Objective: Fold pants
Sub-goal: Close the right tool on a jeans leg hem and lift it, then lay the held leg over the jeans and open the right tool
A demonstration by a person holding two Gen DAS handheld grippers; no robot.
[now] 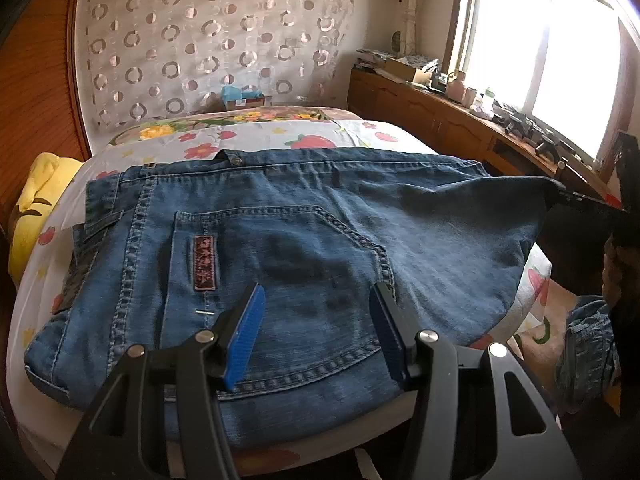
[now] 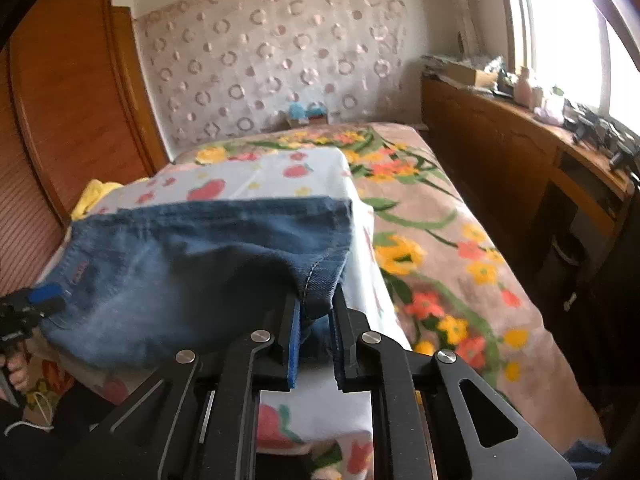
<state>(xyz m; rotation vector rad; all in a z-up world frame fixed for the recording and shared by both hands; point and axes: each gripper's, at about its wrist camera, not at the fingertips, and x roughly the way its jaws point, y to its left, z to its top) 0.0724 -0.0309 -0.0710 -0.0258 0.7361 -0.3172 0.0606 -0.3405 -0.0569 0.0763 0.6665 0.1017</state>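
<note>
I see the jeans [image 1: 280, 240] lying on a white sheet [image 1: 248, 140] with red fruit prints, and they fill the middle of the left wrist frame. The back pocket [image 1: 276, 272] with a small red label [image 1: 204, 258] faces up, and the waistband runs along the far edge. My left gripper [image 1: 316, 332] is at the bottom centre of this frame, over the pocket. Its blue pads [image 1: 246, 336] stand apart and no cloth is between them, so it is open and holds nothing.

At the right edge of the same frame one corner of the jeans is lifted off the sheet and pulled to a point, where a dark tool holds it.

In the right wrist frame my right gripper [image 2: 316, 312] is at the bottom centre. Its jaws are closed on a fold of the denim near a stitched seam, and the cloth [image 2: 200, 264] hangs from it toward the left of the frame. At the lower left edge I see the left gripper [image 2: 44, 298] and a hand [image 2: 16, 372] under it.

A floral blanket [image 2: 440, 248] covers the right part of the bed, and a wooden cabinet [image 2: 500, 140] stands under the bright window [image 2: 560, 20] in the upper right.
</note>
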